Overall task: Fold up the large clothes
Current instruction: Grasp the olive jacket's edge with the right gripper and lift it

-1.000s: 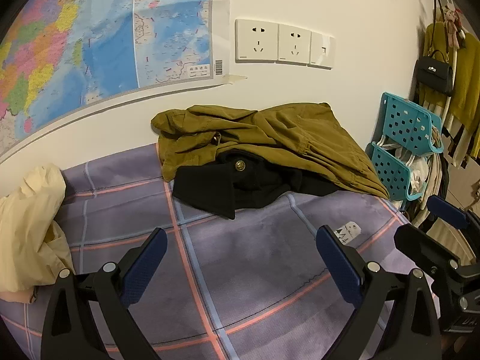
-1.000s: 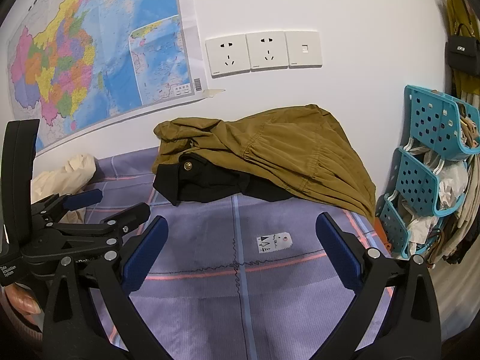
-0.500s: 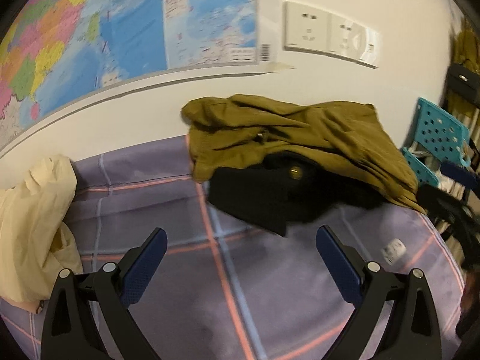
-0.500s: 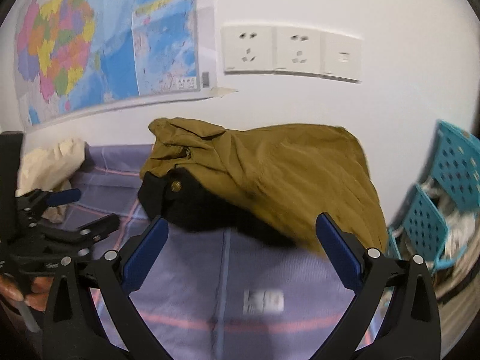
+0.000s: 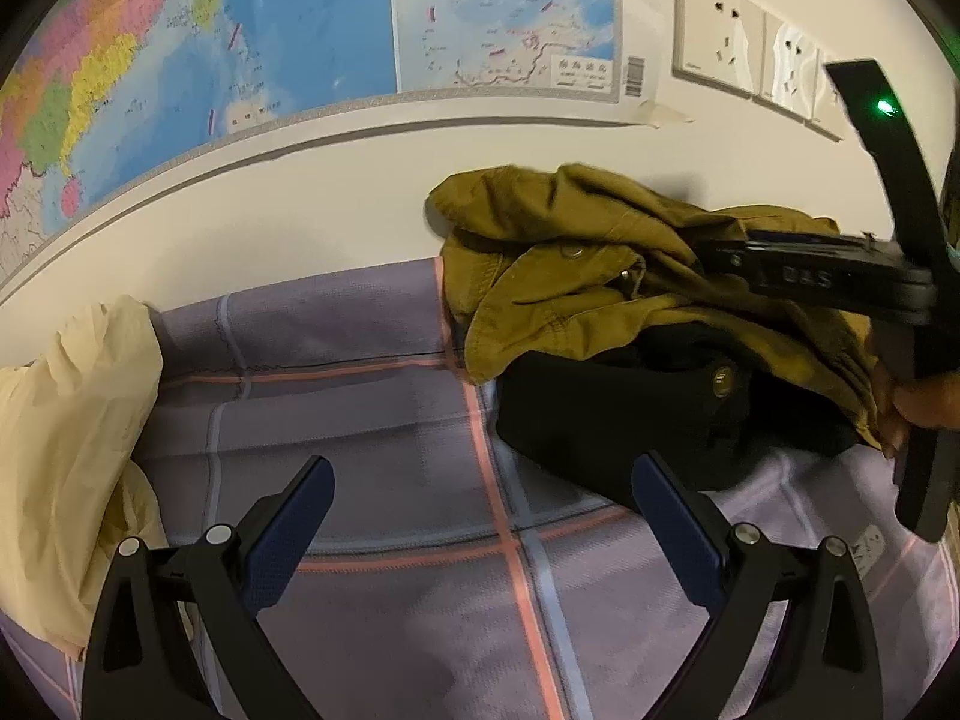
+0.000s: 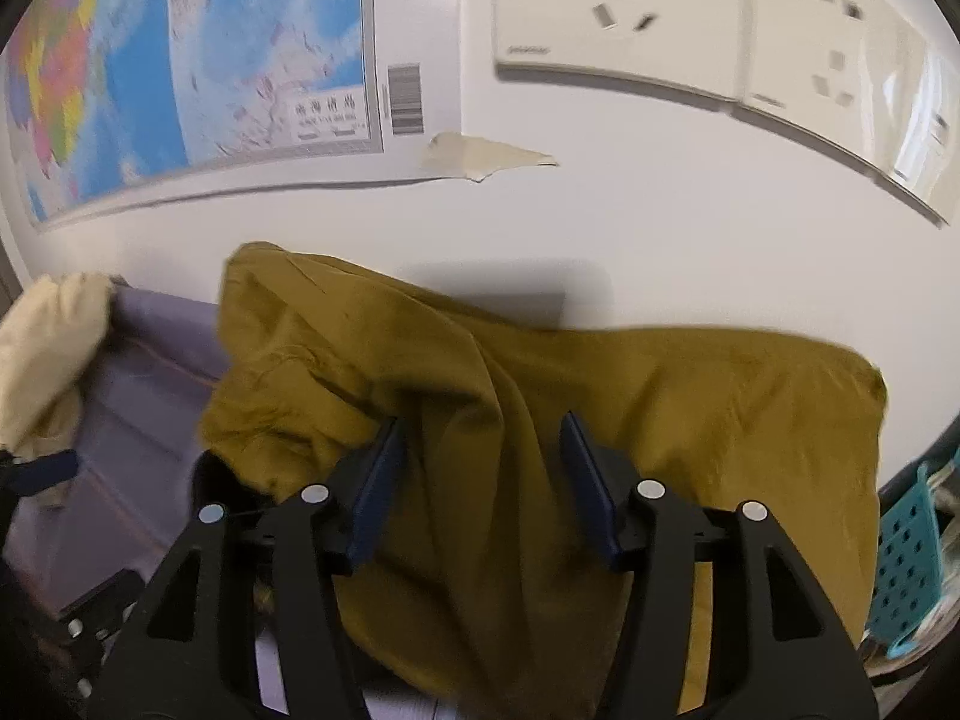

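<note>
1. olive jacket (image 6: 540, 450) lies crumpled against the wall at the far edge of the bed (image 5: 384, 420), atop a black garment (image 5: 600, 414).
2. right gripper (image 6: 483, 480): jaws have just been closing, now half closed around a raised fold of the jacket; cannot tell whether the pads press on it yet.
3. left gripper (image 5: 480, 516): spread wide, empty, over bare bedcover, well short of the pile.
4. handling, judged: soft, limp, fairly heavy cloth; it will sag and drag the black garment along.
5. hold advised: collar or shoulder seam, not a loose mid-panel fold.
6. cream garment (image 5: 66, 432) lies apart at the left.
</note>
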Demonstrator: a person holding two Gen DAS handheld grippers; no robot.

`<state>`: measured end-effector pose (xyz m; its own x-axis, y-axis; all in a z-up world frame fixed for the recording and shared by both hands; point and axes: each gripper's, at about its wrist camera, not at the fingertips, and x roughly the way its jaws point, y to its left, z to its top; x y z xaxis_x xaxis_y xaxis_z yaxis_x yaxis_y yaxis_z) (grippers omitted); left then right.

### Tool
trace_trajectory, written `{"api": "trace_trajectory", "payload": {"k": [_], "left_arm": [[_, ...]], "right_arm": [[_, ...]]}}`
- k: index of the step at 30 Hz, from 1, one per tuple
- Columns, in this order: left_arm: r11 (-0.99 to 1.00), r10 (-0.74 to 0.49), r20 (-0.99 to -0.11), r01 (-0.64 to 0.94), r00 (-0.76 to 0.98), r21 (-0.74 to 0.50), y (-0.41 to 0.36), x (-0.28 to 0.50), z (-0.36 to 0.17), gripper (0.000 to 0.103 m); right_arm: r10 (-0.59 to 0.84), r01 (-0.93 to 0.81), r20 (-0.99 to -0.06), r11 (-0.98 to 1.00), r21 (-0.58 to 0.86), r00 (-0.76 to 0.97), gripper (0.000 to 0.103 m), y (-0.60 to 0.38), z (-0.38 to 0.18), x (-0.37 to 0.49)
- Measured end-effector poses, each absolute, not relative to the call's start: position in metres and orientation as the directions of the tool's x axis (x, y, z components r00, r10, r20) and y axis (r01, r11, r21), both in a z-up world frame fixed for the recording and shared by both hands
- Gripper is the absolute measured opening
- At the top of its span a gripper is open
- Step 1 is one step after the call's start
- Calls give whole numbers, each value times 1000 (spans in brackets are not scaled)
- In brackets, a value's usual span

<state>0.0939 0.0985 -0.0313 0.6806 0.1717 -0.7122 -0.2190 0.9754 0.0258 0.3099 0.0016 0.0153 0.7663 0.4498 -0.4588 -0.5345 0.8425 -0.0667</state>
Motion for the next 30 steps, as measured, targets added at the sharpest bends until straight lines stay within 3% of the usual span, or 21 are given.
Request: {"api": "trace_trajectory", "payload": {"k": [1,2,6,8,10,12,14,19,20,22,23,30], "left_arm": [[975,174,-716,-221,677,29,100,96,-33,96],[975,177,-718,-222,673,32,101,97,-34,96],[974,182,-715,-222,675,38,107,101,-37,96],[975,181,-708,-216,683,41,110,103,-35,96],[975,183,-700,-217,691,40,113,105,-34,96],[974,188,-695,-223,694,41,115,108,-33,96],[973,196,-690,-227,696,48,118,111,-33,96],[970,206,-692,-239,692,49,125,114,-37,96],[969,208,-692,-240,692,51,127,115,-38,96],[970,207,-692,-239,692,52,132,116,-40,96],[970,205,-692,-237,692,50,131,115,-39,96],[987,121,-648,-161,752,-3,123,116,-26,96]], "right_arm": [[457,-545,-458,835,-75,763,14,5,15,311],[449,-551,-469,829,-100,760,2,8,17,311],[504,-568,-364,818,-90,783,2,-22,46,281],[533,-566,-252,821,-77,808,3,-56,74,253],[526,-555,-226,828,-84,820,16,-76,87,240],[519,-563,-273,819,-113,810,40,-80,86,235],[468,-537,-301,817,-211,831,54,-66,80,238],[417,-545,-386,772,-327,823,60,-23,58,266],[409,-545,-400,771,-329,820,58,-15,56,275],[418,-552,-408,777,-302,812,25,-14,57,285],[437,-570,-416,773,-280,797,2,-15,59,286],[528,-562,-230,819,-117,817,2,-115,138,226]]}}
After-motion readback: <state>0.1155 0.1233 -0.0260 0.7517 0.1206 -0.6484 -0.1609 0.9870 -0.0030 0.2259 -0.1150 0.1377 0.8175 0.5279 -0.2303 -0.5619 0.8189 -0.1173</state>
